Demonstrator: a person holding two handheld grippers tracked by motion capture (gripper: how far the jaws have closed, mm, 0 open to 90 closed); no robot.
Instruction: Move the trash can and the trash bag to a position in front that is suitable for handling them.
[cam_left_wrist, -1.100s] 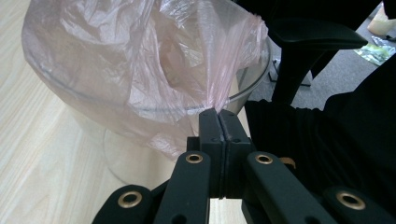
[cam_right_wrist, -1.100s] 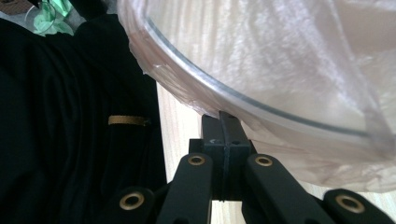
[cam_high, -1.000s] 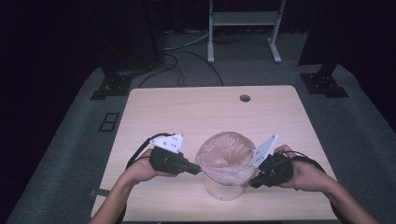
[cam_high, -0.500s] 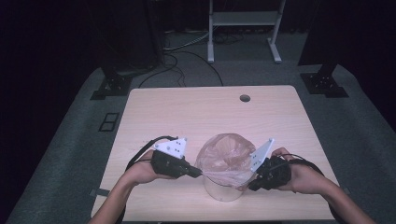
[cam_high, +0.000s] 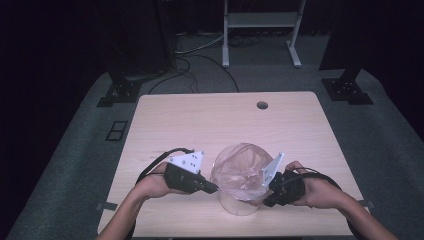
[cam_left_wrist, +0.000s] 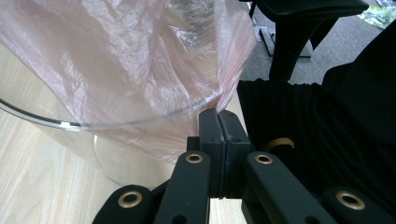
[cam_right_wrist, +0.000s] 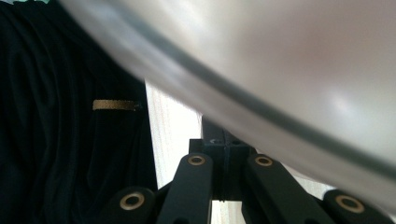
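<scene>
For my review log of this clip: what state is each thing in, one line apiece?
Clear container: upright on the table, lined with the bag.
Pink plastic bag: puffed up, draped over the container's rim.
Left hand-held gripper: shut on the bag's edge.
Right hand-held gripper: shut, at the container's rim.

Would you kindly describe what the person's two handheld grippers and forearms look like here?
Both grippers are black. The left gripper and the right gripper each carry a pale grey three-cornered plate on top and trail a black cable looping behind the hand. In the gripper views, the black jaws run on linkage bars with brass-coloured pivot rings. The forearms are bare, with no sleeves in sight.
</scene>
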